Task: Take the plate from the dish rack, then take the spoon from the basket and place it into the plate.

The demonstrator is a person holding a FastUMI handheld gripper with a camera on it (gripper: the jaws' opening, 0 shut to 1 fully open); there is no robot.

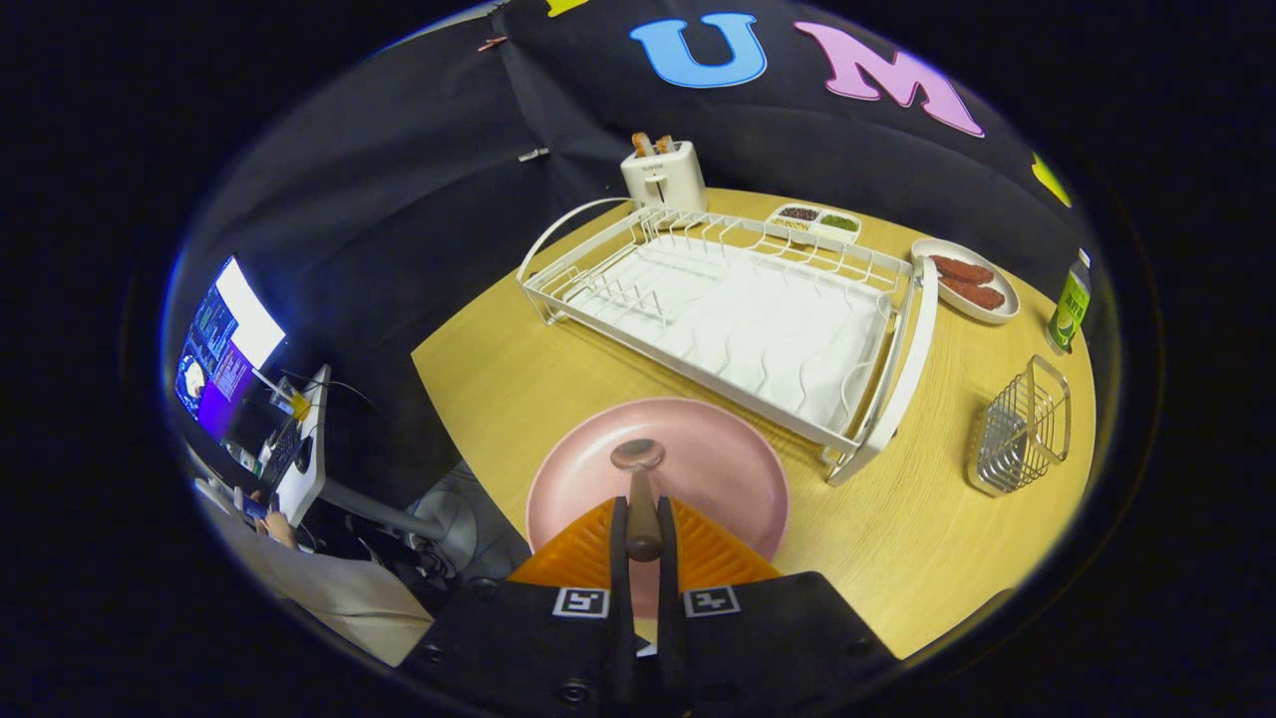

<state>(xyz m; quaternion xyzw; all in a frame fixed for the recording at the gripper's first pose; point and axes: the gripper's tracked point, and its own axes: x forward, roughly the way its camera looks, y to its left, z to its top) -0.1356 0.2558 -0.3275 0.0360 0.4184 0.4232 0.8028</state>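
A pink plate [698, 469] lies flat on the wooden table [518, 379], just ahead of my fingers and in front of the white dish rack [738, 319]. My gripper [643, 524] is shut on the handle of a brown wooden spoon [638, 469]. The spoon's bowl reaches out over the middle of the plate. I cannot tell whether the bowl touches the plate. The wire basket [1022, 429] stands to the right of the rack, with nothing showing in it.
A white toaster [664, 175] with bread stands behind the rack. A divided dish [817, 221], a plate of sausages [965, 281] and a green can [1069, 304] sit at the back right. Left of the table are a monitor [227, 349] and a seated person [329, 588].
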